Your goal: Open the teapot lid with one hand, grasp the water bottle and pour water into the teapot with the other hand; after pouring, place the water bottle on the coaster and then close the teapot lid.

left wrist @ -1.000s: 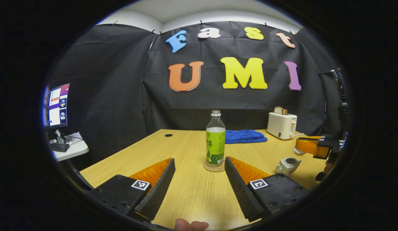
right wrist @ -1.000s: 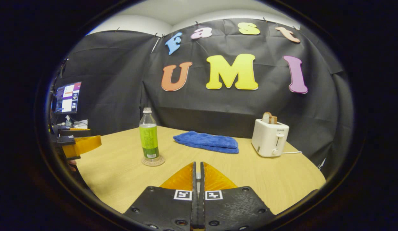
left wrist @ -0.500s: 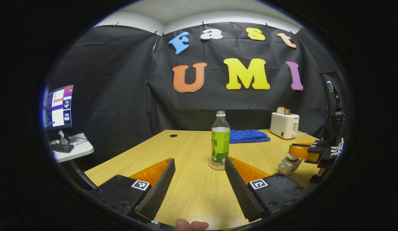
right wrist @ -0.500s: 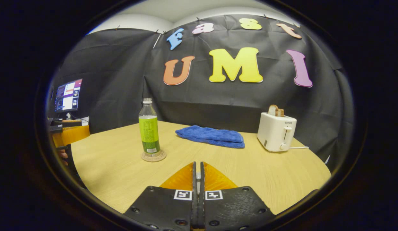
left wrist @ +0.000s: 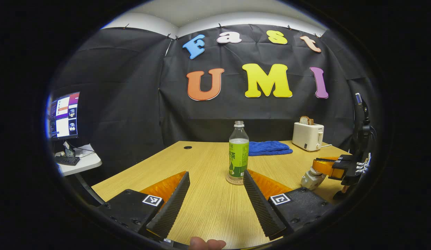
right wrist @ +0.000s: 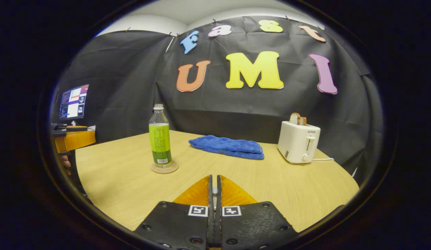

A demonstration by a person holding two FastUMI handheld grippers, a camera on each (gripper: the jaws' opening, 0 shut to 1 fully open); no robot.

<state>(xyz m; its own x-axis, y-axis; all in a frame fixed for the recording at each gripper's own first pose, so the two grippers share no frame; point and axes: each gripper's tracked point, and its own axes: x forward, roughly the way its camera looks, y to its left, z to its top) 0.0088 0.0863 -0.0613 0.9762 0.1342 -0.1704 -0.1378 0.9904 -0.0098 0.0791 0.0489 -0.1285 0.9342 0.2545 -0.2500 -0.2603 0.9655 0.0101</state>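
Water bottle: the water bottle (left wrist: 238,151) was seen upright on the coaster (left wrist: 235,181), near the middle of the table (left wrist: 208,208), untouched by either tool.
Left tool: the left tool (left wrist: 215,194) was held spread wide and empty, just short of the bottle, much as in the earlier frames.
Right tool: the right tool (right wrist: 214,194) was clenched on something thin; what it gripped could not be told from its own view.
Change: over the last second the right tool (left wrist: 323,166) had been lowered onto the teapot (left wrist: 311,178), whose mouth, open before, was now covered by it.
Meaning: the lid was judged to be in the act of being replaced, the last step of the task.
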